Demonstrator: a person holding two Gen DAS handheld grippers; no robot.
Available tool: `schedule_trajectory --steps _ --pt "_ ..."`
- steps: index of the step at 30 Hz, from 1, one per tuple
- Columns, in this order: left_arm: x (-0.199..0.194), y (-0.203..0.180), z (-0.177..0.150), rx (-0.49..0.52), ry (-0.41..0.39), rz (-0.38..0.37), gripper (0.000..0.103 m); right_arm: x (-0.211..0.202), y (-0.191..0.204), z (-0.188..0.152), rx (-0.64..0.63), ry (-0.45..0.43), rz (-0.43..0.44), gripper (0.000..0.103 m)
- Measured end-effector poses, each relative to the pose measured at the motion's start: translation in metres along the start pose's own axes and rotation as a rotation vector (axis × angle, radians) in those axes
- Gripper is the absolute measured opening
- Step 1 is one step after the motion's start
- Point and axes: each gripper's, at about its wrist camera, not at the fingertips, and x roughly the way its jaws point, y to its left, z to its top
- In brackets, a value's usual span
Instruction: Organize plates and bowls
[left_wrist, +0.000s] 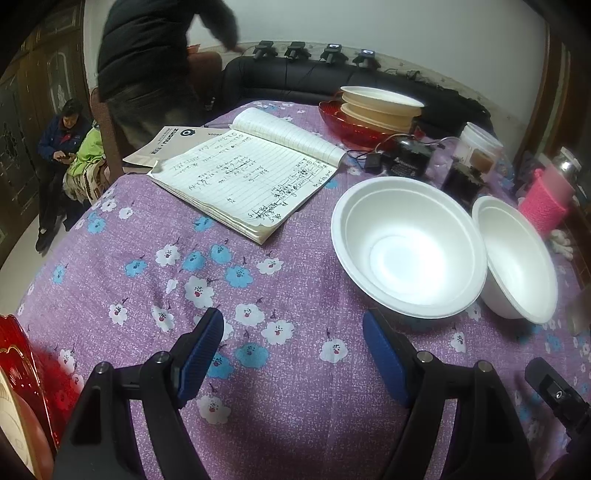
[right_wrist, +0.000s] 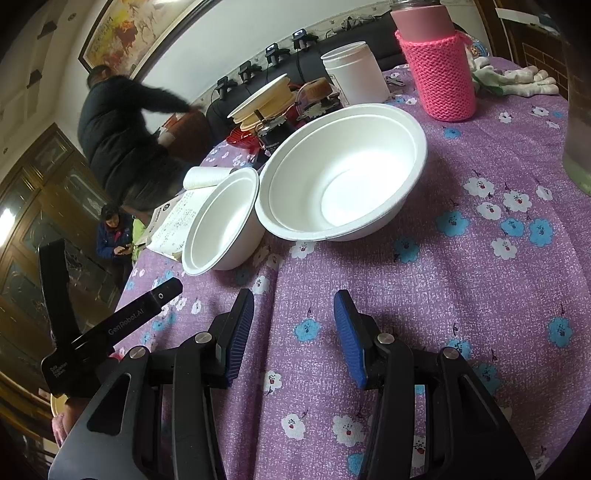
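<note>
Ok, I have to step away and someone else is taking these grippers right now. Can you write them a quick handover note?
Left gripper: open, empty, over the purple floral tablecloth.
Right gripper: open, empty, a little short of the bowls.
Things: two white foam bowls stand upright, side by side, apparently touching: the large bowl and the small bowl. More dishes, the cream plates, sit stacked on a red dish at the far edge.
Done: nothing visibly gathered yet.
Left: likely nest the small bowl in the large one, then group them with the far stack.
</note>
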Motion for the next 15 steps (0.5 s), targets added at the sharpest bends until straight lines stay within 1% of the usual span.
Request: schedule_trajectory --steps 15 --pt "0.0014 0.0000 -0.0007 0.006 0.009 -0.004 0.078 0.0027 -0.0003 -0.0008 0.002 0.012 -0.001 0.045"
